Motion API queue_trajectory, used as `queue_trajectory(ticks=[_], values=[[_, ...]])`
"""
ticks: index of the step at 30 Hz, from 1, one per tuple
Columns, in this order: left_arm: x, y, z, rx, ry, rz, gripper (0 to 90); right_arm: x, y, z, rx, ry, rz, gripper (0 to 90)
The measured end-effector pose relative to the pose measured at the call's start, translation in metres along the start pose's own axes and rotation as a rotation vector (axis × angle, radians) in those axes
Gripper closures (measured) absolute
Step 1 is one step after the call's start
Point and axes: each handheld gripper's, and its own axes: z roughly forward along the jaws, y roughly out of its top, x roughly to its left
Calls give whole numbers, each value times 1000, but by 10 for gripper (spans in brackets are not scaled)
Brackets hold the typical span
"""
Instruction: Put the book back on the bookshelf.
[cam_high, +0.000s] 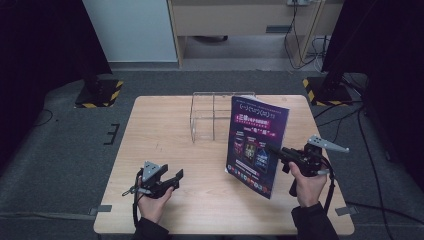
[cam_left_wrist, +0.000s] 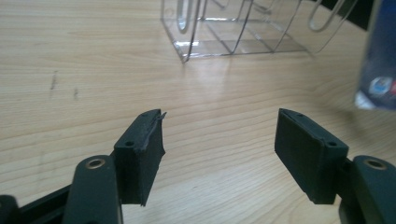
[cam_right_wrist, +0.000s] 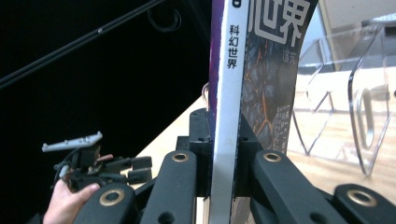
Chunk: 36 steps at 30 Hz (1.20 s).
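**Right jaws clamped on magazine spine, left jaws spread and empty**

Jaws: right gripper (cam_high: 281, 151) is closed onto the magazine (cam_high: 257, 145), pads pressed on both sides of the white spine (cam_right_wrist: 225, 116). Left gripper (cam_high: 172, 178) is released, wide gap between its pads (cam_left_wrist: 140, 161), nothing in it.

Largest to smallest:

- Table (cam_high: 165, 125): light wood top, sits on grey carpet. Faint dark scuffs on the wood in the left gripper view.
- Magazine: held upright off the table on the right half, in front of and to the right of the rack. Dark purple cover faces the high camera; lower corner is near the tabletop, contact not clear. Spine carries printed Chinese characters, seen in the right gripper view.
- Rack (cam_high: 212, 116): clear plastic, with upright dividers, at the far centre of the table, empty slots. Just behind the magazine's top left edge in the high view.
- Right hand (cam_high: 306, 184): near right of table, gripper pointing left into the magazine.
- Left hand (cam_high: 152, 202): near left, gripper low over the table, aimed toward the rack, well apart from the magazine.
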Motion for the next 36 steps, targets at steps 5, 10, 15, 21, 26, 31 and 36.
queue_trajectory(ticks=[5, 10, 15, 21, 26, 31, 36], values=[[8, -7, 2, 29, 39, 23, 308, 0, 12, -2, -30, -13, -10, 828], [18, -14, 6, 72, 108, 51, 303, 0, 23, -4, -66, -33, -19, 828], [28, -17, 8, 103, 152, 49, 291, -3, 34, -7, -89, -57, -31, 829], [31, -19, 12, 131, 193, 63, 279, -6, 41, -6, -115, -81, -54, 828], [31, -21, 15, 147, 208, 67, 276, -7, 46, -2, -125, -94, -68, 829], [32, -22, 17, 156, 222, 73, 273, -9, 52, 6, -133, -111, -86, 828], [35, -24, 20, 175, 225, 63, 272, -10, 57, 14, -136, -129, -100, 828]])
